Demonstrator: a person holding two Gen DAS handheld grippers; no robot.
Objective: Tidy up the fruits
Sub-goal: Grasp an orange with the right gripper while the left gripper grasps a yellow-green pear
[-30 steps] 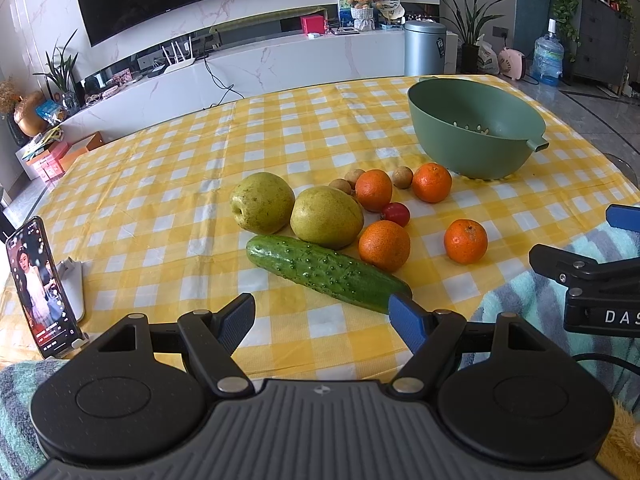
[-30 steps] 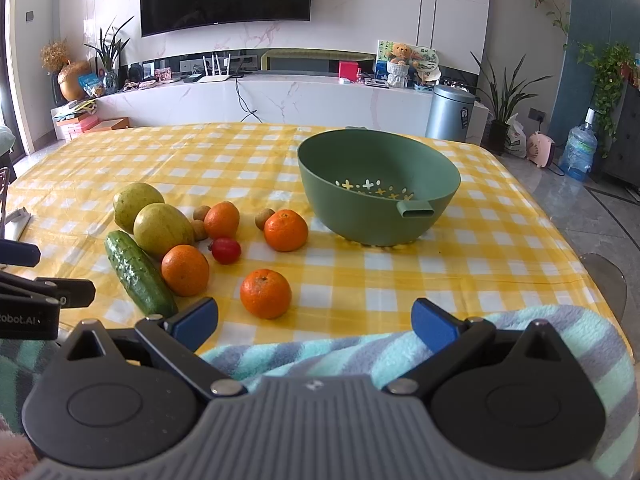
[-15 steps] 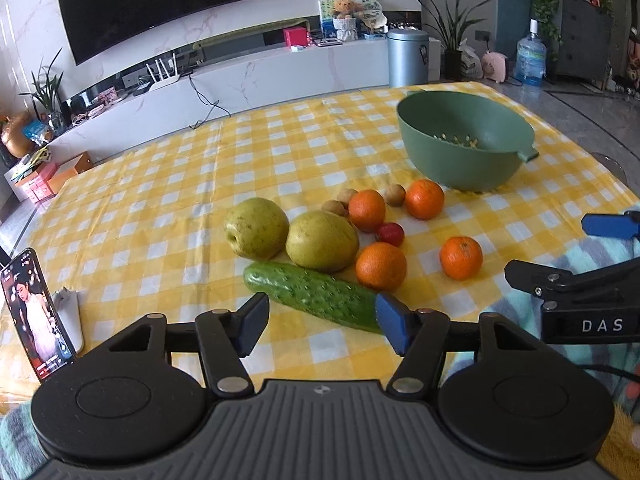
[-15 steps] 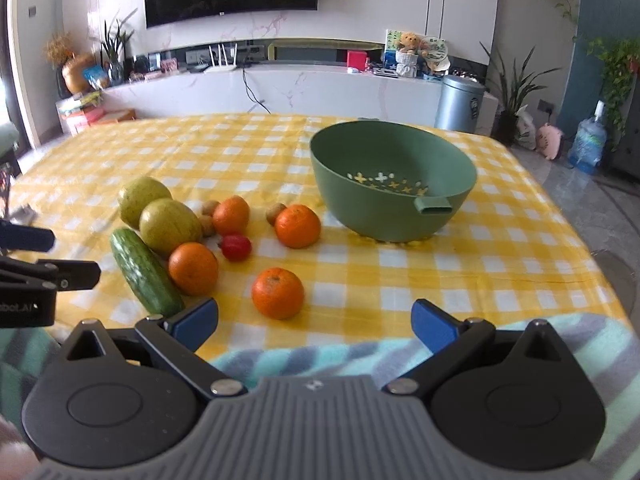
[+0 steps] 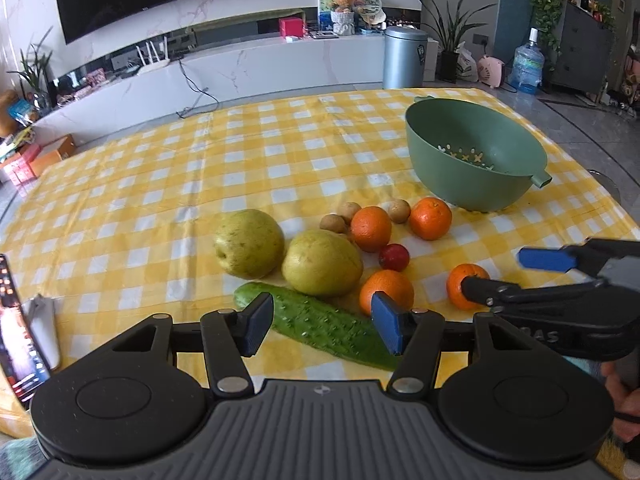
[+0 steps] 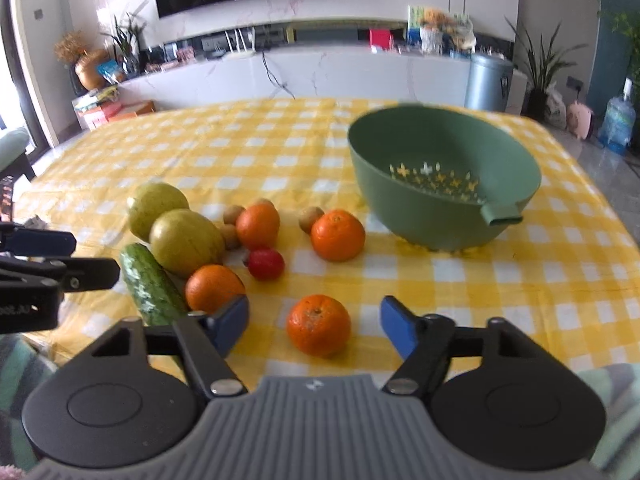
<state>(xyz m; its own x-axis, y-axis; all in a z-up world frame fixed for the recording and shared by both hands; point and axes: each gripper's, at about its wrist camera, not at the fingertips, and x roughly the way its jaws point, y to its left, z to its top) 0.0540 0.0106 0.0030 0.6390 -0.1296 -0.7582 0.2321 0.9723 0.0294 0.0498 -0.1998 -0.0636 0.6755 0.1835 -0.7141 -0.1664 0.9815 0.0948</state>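
Observation:
A green colander bowl (image 5: 476,156) (image 6: 440,184) stands at the right of the yellow checked table. Near it lie two yellow-green pears (image 5: 248,242) (image 5: 322,262), a cucumber (image 5: 320,326) (image 6: 150,284), several oranges, a small red fruit (image 5: 394,257) (image 6: 266,263) and small brown fruits (image 5: 399,211). My left gripper (image 5: 322,322) is open, its jaws either side of the cucumber's near end. My right gripper (image 6: 314,326) is open and empty, with the nearest orange (image 6: 319,325) (image 5: 466,285) between its jaws.
A phone (image 5: 12,332) stands on a white holder at the table's near left edge. A striped towel (image 6: 608,396) lies along the near edge. Beyond the table are a white TV cabinet (image 5: 240,72), a metal bin (image 5: 404,58) and plants.
Both grippers have moved forward toward the fruit. The left jaws have narrowed around the cucumber end; the right jaws now flank the nearest orange.

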